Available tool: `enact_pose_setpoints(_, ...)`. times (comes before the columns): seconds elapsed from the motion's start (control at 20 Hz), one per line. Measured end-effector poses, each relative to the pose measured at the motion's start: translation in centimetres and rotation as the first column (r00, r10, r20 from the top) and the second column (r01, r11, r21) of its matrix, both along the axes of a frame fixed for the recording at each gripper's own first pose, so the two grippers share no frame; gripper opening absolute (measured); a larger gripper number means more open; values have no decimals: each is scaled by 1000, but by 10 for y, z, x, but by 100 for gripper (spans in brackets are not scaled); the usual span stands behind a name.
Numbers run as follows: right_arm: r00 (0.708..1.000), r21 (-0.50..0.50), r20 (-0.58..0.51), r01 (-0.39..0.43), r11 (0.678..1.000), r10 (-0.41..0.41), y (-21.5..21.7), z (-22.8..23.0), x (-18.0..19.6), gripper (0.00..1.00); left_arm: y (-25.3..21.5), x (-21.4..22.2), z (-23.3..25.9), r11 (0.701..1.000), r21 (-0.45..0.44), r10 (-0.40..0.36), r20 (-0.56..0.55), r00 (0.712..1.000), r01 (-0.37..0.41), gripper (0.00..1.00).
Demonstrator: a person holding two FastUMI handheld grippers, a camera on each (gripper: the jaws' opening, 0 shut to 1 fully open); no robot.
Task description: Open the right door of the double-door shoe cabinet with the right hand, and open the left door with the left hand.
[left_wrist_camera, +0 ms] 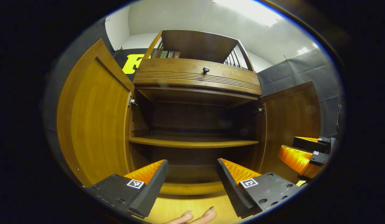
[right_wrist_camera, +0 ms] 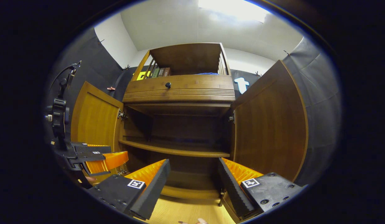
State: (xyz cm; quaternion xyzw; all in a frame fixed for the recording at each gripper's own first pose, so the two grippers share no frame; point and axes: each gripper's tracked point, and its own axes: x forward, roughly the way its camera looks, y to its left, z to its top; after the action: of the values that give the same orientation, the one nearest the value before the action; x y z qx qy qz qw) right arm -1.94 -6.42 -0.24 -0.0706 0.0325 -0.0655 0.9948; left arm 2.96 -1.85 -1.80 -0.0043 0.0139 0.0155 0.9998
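We see the shoe cabinet (left_wrist_camera: 197, 81) straight ahead of both pairs of fingers, with both doors swung wide. In the left gripper view, the left gripper (left_wrist_camera: 192, 183) has its fingers spread apart, gripping nothing — the left door (left_wrist_camera: 96, 121) stands open beyond and outside the left finger, and the right door (left_wrist_camera: 292, 121) stands open beyond the right finger. Between the fingers we look into the dark interior, where a shelf (left_wrist_camera: 192, 142) runs across. The right gripper (left_wrist_camera: 304, 154) shows near the right door, just past our right finger. A person's fingertips (left_wrist_camera: 195, 217) peek in at the bottom edge.

In the right gripper view, the right gripper's fingers are spread too and hold nothing; the right door sits above the right finger. A drawer (left_wrist_camera: 198, 72) with a dark knob (left_wrist_camera: 205, 70) tops the opening — books (left_wrist_camera: 170, 54) stand above it.
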Motion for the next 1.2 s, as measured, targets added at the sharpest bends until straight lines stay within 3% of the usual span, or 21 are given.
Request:
enact_pose_setpoints(0.55, 1000, 38, 0, -7, 999, 7, 4, -4, 4, 97, 3, 6, -3, 999, -36, -27, -8, 1000, 27, 96)
enact_pose_setpoints(1.2, 1000, 43, 0, -14, 999, 14, 12, -6, 8, 96, 14, 5, 0, 1000, -21, 0, 7, 1000, 0, 95)
